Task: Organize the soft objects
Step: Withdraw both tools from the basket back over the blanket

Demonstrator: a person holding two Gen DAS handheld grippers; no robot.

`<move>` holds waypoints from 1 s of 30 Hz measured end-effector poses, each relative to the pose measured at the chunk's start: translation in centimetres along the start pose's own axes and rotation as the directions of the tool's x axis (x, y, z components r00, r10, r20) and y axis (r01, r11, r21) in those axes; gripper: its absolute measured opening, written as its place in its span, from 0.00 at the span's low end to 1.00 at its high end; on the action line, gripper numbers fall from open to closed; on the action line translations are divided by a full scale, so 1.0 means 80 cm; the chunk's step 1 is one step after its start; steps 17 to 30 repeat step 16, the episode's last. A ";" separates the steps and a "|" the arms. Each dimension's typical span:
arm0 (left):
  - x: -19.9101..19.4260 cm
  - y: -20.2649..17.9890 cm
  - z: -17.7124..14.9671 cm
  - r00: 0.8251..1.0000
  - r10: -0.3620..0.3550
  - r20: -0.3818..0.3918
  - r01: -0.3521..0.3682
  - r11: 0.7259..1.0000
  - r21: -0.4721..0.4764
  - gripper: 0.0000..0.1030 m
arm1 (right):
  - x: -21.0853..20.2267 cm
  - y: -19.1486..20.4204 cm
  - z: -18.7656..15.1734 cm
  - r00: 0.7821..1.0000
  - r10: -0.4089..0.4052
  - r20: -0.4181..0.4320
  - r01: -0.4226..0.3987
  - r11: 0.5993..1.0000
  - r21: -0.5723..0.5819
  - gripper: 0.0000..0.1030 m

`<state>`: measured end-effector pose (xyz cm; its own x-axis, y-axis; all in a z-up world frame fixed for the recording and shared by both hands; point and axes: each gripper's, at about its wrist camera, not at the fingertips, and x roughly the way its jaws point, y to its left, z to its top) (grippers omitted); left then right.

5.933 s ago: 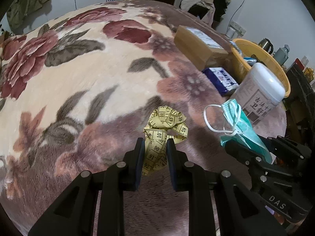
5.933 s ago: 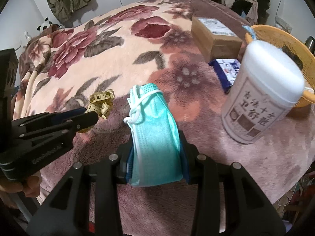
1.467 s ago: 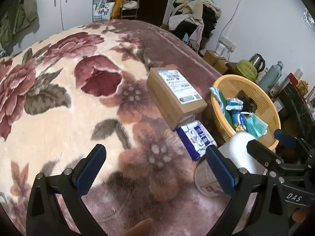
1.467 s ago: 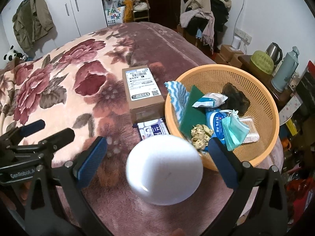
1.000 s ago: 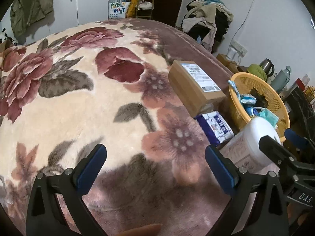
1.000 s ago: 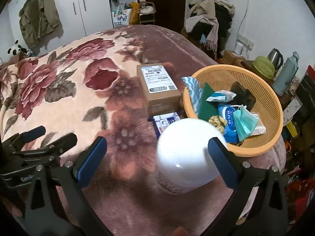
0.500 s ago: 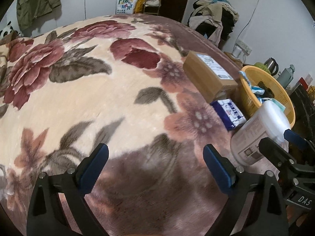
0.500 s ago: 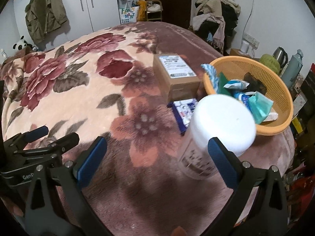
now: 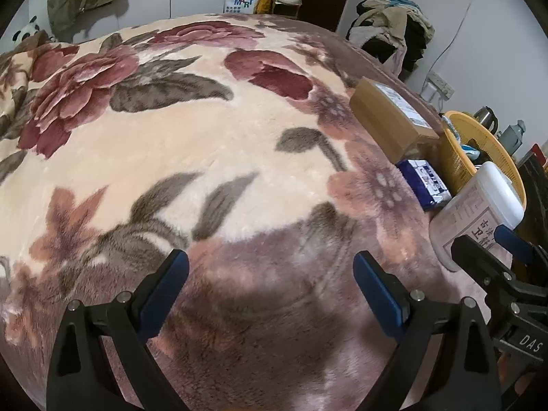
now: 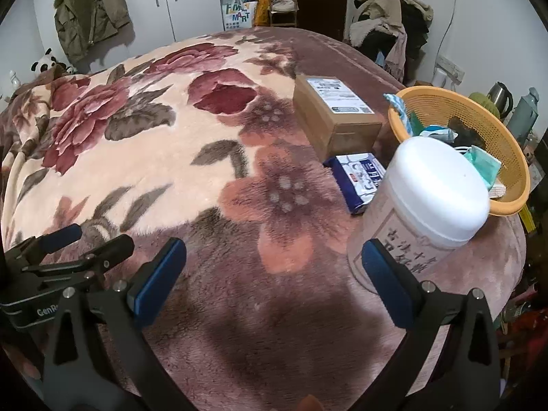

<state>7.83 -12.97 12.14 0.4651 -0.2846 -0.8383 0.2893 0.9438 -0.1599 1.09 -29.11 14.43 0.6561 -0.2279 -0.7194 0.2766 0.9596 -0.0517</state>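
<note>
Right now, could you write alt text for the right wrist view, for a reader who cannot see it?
An open right gripper hovers over a floral plush blanket. Ahead stand a white-lidded plastic canister, a blue tissue pack, a brown cardboard box and an orange mesh basket holding a teal face mask.

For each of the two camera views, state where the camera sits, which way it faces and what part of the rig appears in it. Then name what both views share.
Left wrist: on the left gripper, facing across the floral blanket; its open fingers show, the right gripper at right.
Right wrist: on the right gripper, facing the white canister and orange basket; the left gripper at left.
Shared: blanket, cardboard box, canister, basket.
</note>
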 end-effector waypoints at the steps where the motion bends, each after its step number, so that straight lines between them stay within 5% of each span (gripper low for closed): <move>1: 0.001 0.003 -0.002 1.000 0.001 -0.003 -0.001 1.000 -0.002 0.94 | 0.001 0.002 -0.002 1.000 0.004 -0.002 -0.004 1.000 -0.003 1.00; 30: 0.010 0.038 -0.033 0.999 0.020 -0.036 -0.022 0.999 -0.038 0.94 | 0.023 0.036 -0.027 0.998 0.042 -0.046 -0.043 0.999 -0.033 1.00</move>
